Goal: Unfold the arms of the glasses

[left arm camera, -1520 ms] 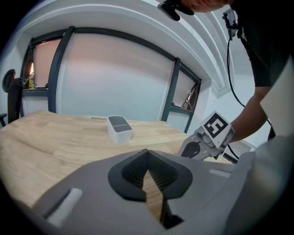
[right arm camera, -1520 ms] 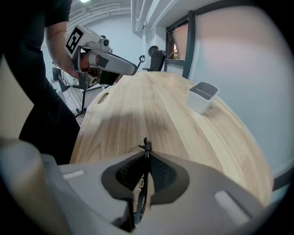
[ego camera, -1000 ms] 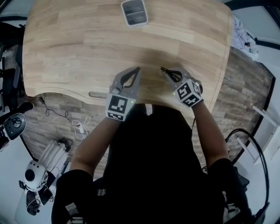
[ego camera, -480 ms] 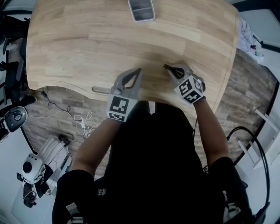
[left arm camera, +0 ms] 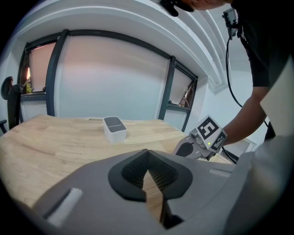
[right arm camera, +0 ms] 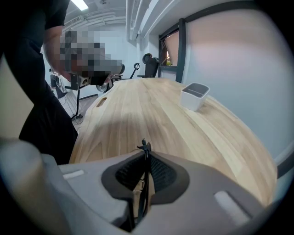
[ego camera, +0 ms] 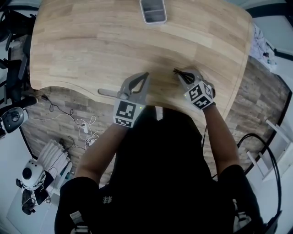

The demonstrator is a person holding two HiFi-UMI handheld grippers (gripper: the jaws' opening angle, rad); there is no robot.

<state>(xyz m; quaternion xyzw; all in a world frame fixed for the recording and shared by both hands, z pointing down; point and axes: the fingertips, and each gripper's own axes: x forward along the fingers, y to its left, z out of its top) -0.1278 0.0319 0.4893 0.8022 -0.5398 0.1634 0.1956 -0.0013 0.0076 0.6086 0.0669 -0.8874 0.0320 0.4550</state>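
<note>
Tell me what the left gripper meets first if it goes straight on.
Probably nothing: the left gripper's line looks free over the wooden table, passing between the white container and the right gripper, though depth is unclear.

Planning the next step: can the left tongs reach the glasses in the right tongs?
Probably yes: only bare table separates the left tongs from the glasses; those tongs are shut and must open first.

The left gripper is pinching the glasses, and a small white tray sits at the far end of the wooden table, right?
Not the left: the right gripper is pinching the glasses, a thin dark frame clamped between its jaws in the right gripper view. The left gripper is shut on nothing. The white tray does sit at the table's far end.
</note>
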